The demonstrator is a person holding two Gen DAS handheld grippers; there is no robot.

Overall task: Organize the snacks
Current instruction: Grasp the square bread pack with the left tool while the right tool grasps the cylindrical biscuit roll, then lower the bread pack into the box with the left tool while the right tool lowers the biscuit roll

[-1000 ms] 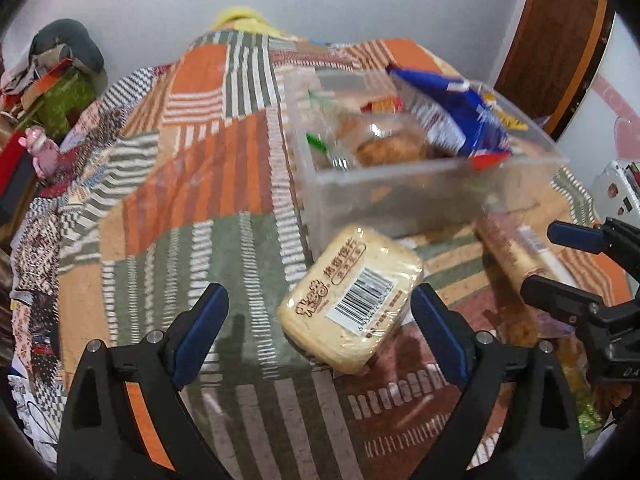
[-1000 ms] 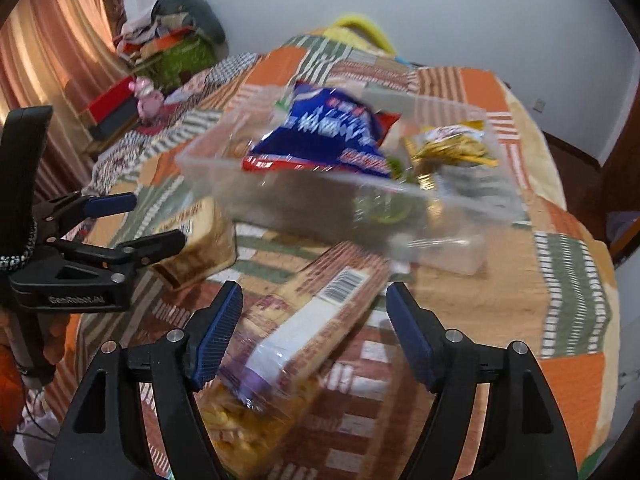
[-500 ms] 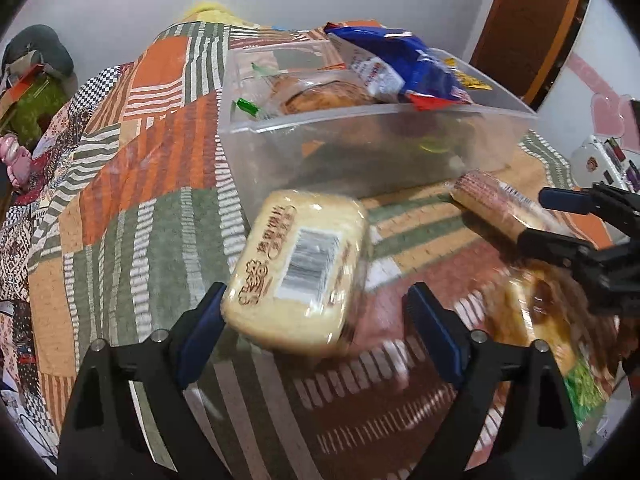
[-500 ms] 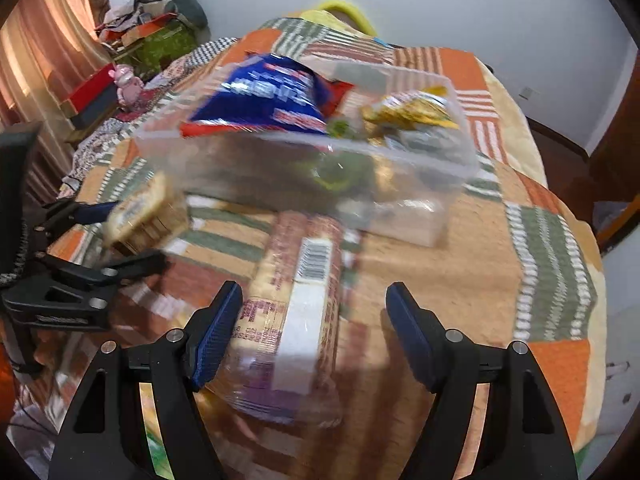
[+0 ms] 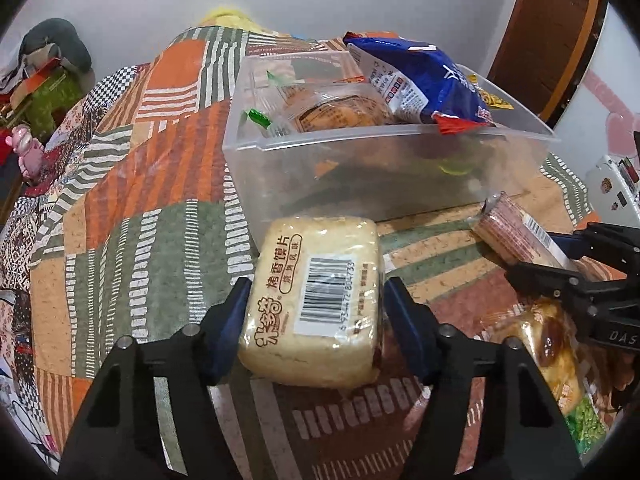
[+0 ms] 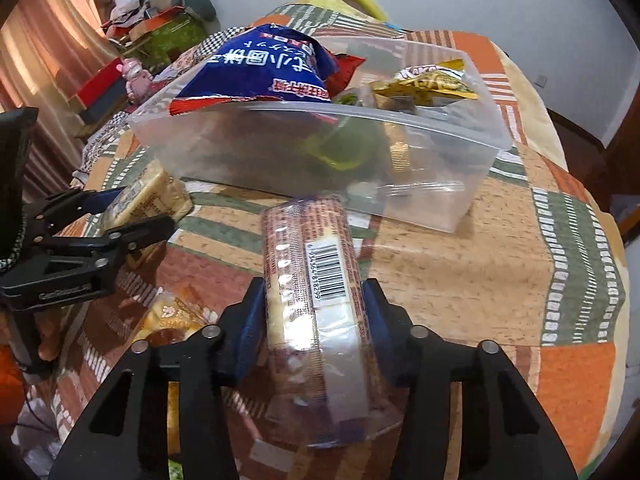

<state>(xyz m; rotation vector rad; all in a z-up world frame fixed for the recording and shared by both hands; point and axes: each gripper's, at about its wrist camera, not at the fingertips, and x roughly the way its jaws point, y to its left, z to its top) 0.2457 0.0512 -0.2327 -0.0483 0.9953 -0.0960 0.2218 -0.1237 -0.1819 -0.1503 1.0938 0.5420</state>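
My left gripper (image 5: 316,312) is shut on a pale yellow pack of toasted bun slices (image 5: 320,296) with a barcode, just in front of the clear plastic bin (image 5: 360,184). My right gripper (image 6: 314,312) is shut on a long brown biscuit roll (image 6: 312,292) with a barcode, in front of the same bin (image 6: 420,184). The bin holds a blue chip bag (image 5: 420,84), wrapped pastries (image 5: 332,112) and a yellow packet (image 6: 428,84). Each gripper shows in the other's view, the right one (image 5: 560,256) and the left one (image 6: 132,212).
A patchwork cloth (image 5: 132,184) covers the table. More snack packs lie at the near side between the grippers (image 5: 536,344), (image 6: 172,316). A pink toy (image 6: 136,76) and piled things (image 6: 160,20) stand off to the left. A brown door (image 5: 552,28) is at the far right.
Both grippers have moved forward and closed: the left onto the yellow bun pack, the right onto the biscuit roll. Both were open around them before.
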